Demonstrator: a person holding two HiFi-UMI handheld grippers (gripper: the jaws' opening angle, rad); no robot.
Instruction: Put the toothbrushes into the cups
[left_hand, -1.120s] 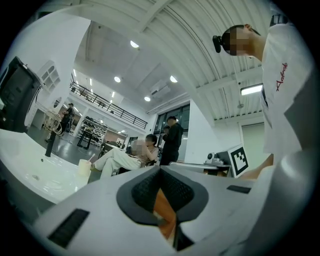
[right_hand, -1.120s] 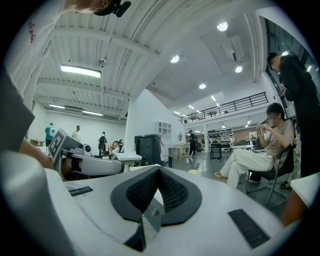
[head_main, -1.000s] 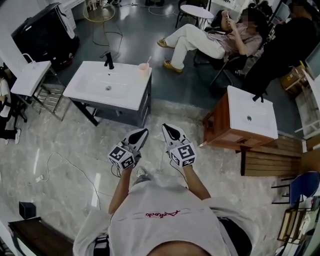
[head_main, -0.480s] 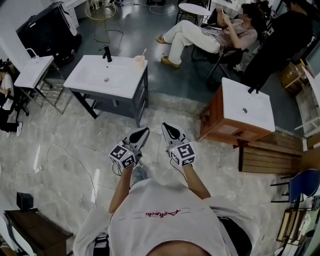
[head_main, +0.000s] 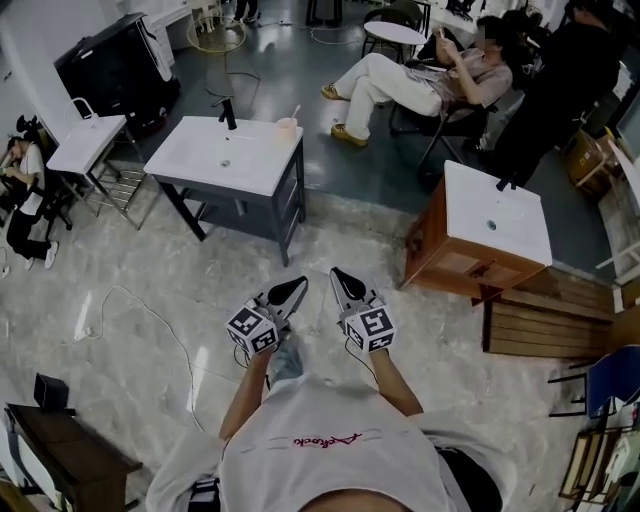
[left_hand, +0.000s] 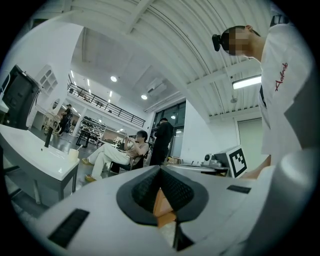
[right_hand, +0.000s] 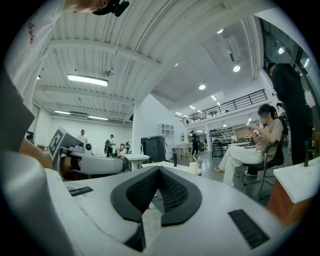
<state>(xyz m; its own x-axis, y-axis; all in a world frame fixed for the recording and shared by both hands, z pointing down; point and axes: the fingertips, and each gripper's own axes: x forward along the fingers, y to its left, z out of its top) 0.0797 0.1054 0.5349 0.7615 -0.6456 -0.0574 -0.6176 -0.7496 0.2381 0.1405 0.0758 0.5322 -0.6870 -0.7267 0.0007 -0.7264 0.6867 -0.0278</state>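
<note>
Jaws on the left hand-held gripper (left_hand: 160, 168) meet at their tips with nothing between them. A narrow slit lower down between the black ribbed pads (left_hand: 145, 187) shows an orange-brown patch that cannot be identified. The right hand-held gripper (right_hand: 158, 168) is the same, tips together and empty, with pale floor showing through the slit. From the head view the two sit side by side over the marble floor (head_main: 130, 270), just in front of the person's white shirt (head_main: 330, 440). That shirt fills the lower frame, and the marker cubes cover most of both hands. The cup (head_main: 287, 127) stands at the far right corner of the white bench (head_main: 200, 155), beside the sink and right of the black faucet (head_main: 229, 112), well apart from both grippers. A thin stick (head_main: 294, 113) leans out of the cup, too small to say whether it is a toothbrush. A wooden cabinet (head_main: 440, 250) stands to the right, its right edge cut off by slatted boards.
</note>
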